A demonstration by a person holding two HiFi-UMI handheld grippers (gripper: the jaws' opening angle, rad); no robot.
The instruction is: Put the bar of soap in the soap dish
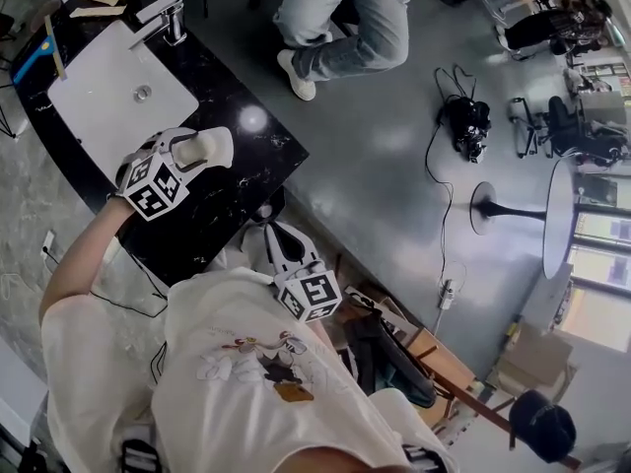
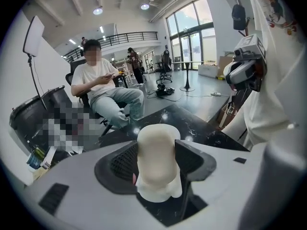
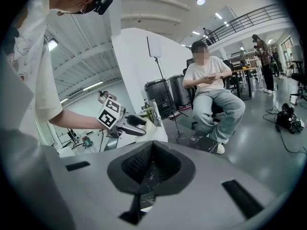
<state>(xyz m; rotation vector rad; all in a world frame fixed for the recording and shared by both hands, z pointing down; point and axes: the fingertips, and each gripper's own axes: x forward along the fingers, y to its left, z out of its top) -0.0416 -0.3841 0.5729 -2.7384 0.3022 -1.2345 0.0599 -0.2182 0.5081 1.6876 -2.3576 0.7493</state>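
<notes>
A cream bar of soap (image 1: 219, 144) is held above the black counter (image 1: 246, 166), just right of the white sink (image 1: 104, 82). My left gripper (image 1: 197, 154) is shut on it. In the left gripper view the soap (image 2: 156, 162) stands upright between the two dark pads (image 2: 192, 159). My right gripper (image 1: 269, 236) hangs low by the counter's near edge, close to my body, shut with nothing in it (image 3: 152, 153). From the right gripper view the left gripper (image 3: 125, 122) and the soap (image 3: 156, 132) show ahead. I cannot make out a soap dish in any view.
A chrome faucet (image 1: 163, 18) stands at the sink's far end. Small items (image 1: 94, 3) lie at the counter's far left corner. A seated person (image 1: 345, 18) is beyond the counter. Cables and a black device (image 1: 468, 121) lie on the grey floor.
</notes>
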